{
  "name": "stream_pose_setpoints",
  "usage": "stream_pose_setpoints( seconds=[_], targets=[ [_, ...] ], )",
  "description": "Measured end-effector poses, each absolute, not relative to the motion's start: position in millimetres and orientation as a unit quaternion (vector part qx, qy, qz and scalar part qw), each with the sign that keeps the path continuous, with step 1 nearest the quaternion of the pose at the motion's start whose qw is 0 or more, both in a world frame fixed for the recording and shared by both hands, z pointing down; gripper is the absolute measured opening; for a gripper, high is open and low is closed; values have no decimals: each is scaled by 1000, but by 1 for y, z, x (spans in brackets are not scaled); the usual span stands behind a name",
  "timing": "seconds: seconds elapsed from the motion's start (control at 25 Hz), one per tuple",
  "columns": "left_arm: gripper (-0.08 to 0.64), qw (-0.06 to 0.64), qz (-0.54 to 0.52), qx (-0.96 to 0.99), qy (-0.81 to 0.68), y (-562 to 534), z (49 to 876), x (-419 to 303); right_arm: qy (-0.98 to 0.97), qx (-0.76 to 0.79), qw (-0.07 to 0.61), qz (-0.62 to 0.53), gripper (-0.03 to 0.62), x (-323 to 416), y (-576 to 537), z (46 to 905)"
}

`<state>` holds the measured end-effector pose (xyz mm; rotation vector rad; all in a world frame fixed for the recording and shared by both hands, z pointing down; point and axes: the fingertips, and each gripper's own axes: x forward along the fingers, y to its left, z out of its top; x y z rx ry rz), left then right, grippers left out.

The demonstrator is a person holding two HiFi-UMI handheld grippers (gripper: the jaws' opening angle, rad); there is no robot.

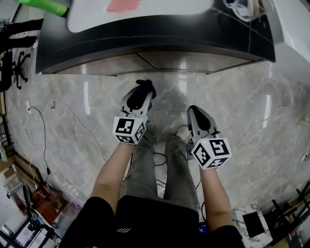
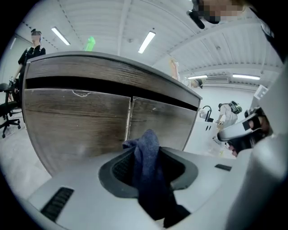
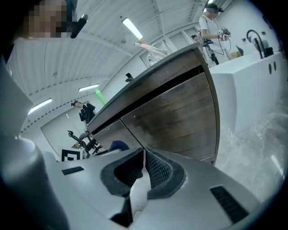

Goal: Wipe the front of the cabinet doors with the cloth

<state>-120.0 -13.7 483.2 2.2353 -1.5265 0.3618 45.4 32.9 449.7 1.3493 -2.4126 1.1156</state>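
A dark blue cloth (image 2: pixel 150 173) is pinched in my left gripper (image 2: pixel 146 155), its end sticking up past the fingertips. In the head view that gripper (image 1: pixel 140 99) hangs low over the floor, a short way in front of the cabinet, with the cloth (image 1: pixel 145 88) at its tip. The two wood-grain cabinet doors (image 2: pixel 81 121) stand ahead under a dark counter, with a vertical seam between them. My right gripper (image 1: pixel 194 112) hangs beside the left one. Its jaws (image 3: pixel 144 155) are shut with nothing in them. It faces the doors (image 3: pixel 180 117) at an angle.
The marble floor (image 1: pixel 242 101) carries thin cables (image 1: pixel 63 116). A green bottle (image 1: pixel 43 6) and a pink sheet (image 1: pixel 123 5) lie on the countertop. An office chair (image 1: pixel 17 68) is at the left. A white sink unit (image 3: pixel 252 85) stands right of the cabinet. People stand far off.
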Motion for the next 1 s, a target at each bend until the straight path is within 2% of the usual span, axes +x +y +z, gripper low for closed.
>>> stream_pose_setpoints(
  seconds=[0.56,1.0],
  targets=[
    [132,195,79,811,-546,-37,435,-131,-801,477,72,354,38,23,11,422],
    [132,167,55,809,-561,-84,413,-116,-790,485,26,375,38,36,-16,418]
  ],
)
